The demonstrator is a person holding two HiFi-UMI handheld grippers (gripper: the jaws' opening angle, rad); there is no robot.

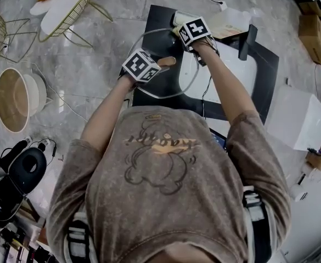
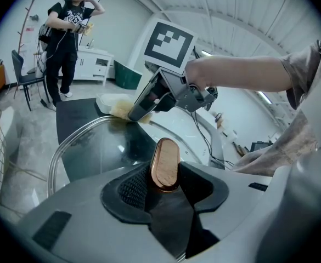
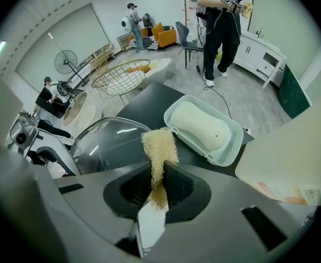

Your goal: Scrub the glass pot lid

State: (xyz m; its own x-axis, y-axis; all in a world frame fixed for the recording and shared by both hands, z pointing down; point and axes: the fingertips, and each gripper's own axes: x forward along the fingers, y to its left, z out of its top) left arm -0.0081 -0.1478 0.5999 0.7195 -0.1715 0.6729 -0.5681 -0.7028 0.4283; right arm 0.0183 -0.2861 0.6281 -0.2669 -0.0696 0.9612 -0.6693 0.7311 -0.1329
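The glass pot lid (image 1: pixel 168 85) hangs tilted over the black mat, held by its flat wooden knob (image 2: pixel 164 163). My left gripper (image 2: pixel 165 182) is shut on that knob, with the lid's clear dome (image 2: pixel 102 147) spreading out beyond the jaws. My right gripper (image 3: pixel 159 182) is shut on a strip of yellow loofah scrubber (image 3: pixel 159 147). In the left gripper view the right gripper (image 2: pixel 137 113) presses the loofah against the lid's far rim. From the head view the left gripper (image 1: pixel 161 64) sits near the lid's middle and the right gripper (image 1: pixel 179 35) at its far edge.
A pale green soap dish (image 3: pixel 226 147) with a bar of soap lies just beyond the lid. A white basin (image 1: pixel 242 73) sits in the black mat (image 1: pixel 155 21). A wire basket (image 1: pixel 72 12) and a bowl (image 1: pixel 15 100) stand left, a white box (image 1: pixel 297 119) right. A person (image 2: pixel 67 37) stands behind.
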